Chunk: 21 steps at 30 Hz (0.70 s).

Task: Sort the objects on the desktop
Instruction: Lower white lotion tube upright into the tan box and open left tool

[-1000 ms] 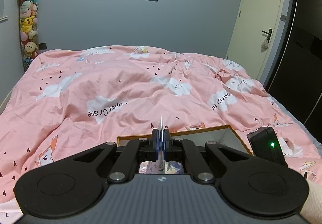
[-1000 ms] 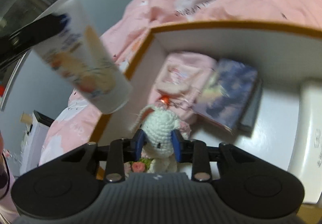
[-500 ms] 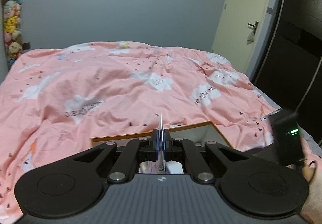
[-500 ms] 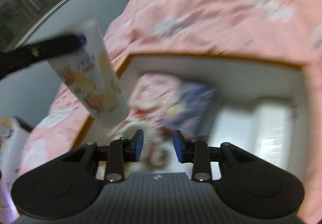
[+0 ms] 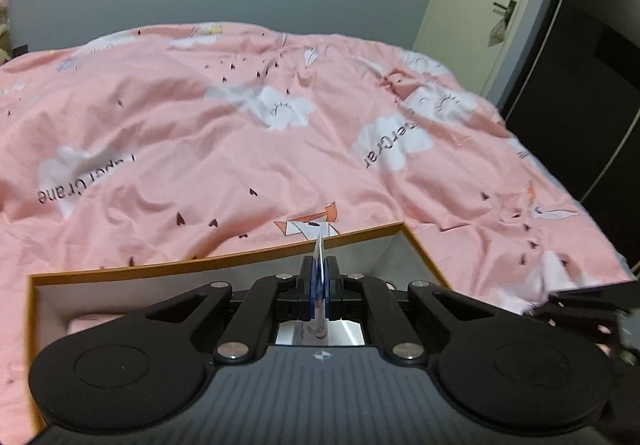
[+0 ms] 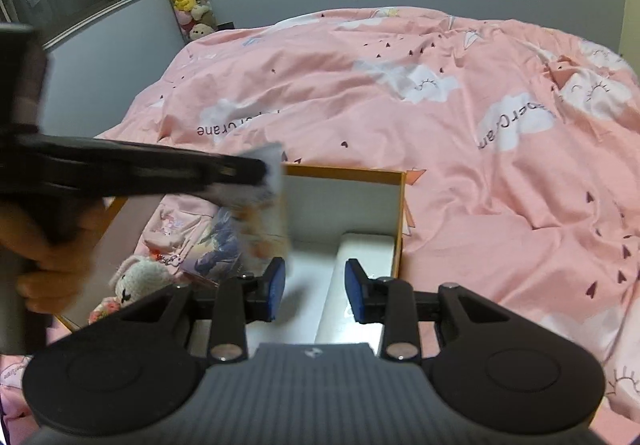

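left wrist: left gripper (image 5: 319,287) clamped on the flat end of a tube (image 5: 319,257), low centre, over the box (image 5: 224,265) on the pink quilt (image 5: 240,133).
right wrist: right gripper (image 6: 316,291) jaws apart, nothing between, low centre. tube (image 6: 264,205) hangs over the box (image 6: 401,213) at centre left; crochet bunny (image 6: 134,277) and booklet (image 6: 218,249) inside, lower left.

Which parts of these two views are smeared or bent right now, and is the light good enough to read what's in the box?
Right wrist view: the left gripper and its tube are motion-smeared; the crochet bunny and box are only slightly soft, under dim, even light. Left wrist view: the bedspread is mildly blurred, the door frame bows with fisheye, and the gripper body hides most of the box interior.
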Available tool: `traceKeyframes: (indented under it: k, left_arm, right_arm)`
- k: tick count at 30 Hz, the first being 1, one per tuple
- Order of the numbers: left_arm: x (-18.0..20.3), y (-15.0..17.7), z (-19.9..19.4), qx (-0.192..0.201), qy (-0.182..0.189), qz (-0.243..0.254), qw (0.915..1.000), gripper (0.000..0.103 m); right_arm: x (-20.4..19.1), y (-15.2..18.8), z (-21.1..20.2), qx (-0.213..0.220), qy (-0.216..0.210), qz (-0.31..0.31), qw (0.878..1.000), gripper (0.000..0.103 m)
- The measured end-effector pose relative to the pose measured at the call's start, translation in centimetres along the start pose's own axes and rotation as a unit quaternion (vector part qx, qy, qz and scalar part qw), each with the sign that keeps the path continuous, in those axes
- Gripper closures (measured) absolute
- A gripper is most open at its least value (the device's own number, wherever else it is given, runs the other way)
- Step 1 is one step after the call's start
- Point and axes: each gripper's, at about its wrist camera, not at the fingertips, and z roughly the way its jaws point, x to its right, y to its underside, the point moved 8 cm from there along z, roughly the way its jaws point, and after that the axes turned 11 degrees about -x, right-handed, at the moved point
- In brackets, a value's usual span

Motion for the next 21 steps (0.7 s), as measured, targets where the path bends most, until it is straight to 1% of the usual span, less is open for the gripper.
traceKeyframes:
  k: [2,5,8,10,11,15,18,21]
  left_arm:
    - [0.1,-0.1,1.4,0.002,-0.008,-0.008,0.9999,0.098]
    - [0.8,-0.1,2.5,0.011,0.014,-0.021,0.9996,0.098]
    - [1.3,0.2,3.2,0.015,0.011,-0.024,0.9995,0.096]
    - [1.3,0.7,4.0,-0.001,0.002,-0.027,0.9996,0.096]
    - [1.2,0.8,4.2,-0.003,0.003,-0.032,0.9995,0.095]
    - [0.5,0.9,3.9,-0.006,0.012,-0.054,0.9984,0.095]
    - [0.2,1.2,3.9,-0.016,0.009,-0.062,0.9979,0.094]
    - [-0.1,1.3,3.5,-0.021,0.019,-0.067,0.9974,0.094]
  right_arm:
    - [0.0,0.2,0.3,-0.003,-0.003,-0.008,1.0,0.067]
    - [-0.3,0.5,0.9,-0.006,0.007,-0.026,1.0,0.067]
    - [-0.4,0.8,1.6,-0.015,0.004,-0.036,0.999,0.067]
    - [-0.5,1.1,2.0,-0.02,0.006,-0.041,0.999,0.067]
    - [-0.6,1.2,2.1,-0.022,0.007,-0.044,0.999,0.067]
    - [-0.8,1.7,2.7,-0.031,0.008,-0.05,0.998,0.067]
    - [-1.0,2.0,3.0,-0.039,0.012,-0.052,0.998,0.067]
    - [-1.1,2.3,3.1,-0.042,0.019,-0.056,0.997,0.067]
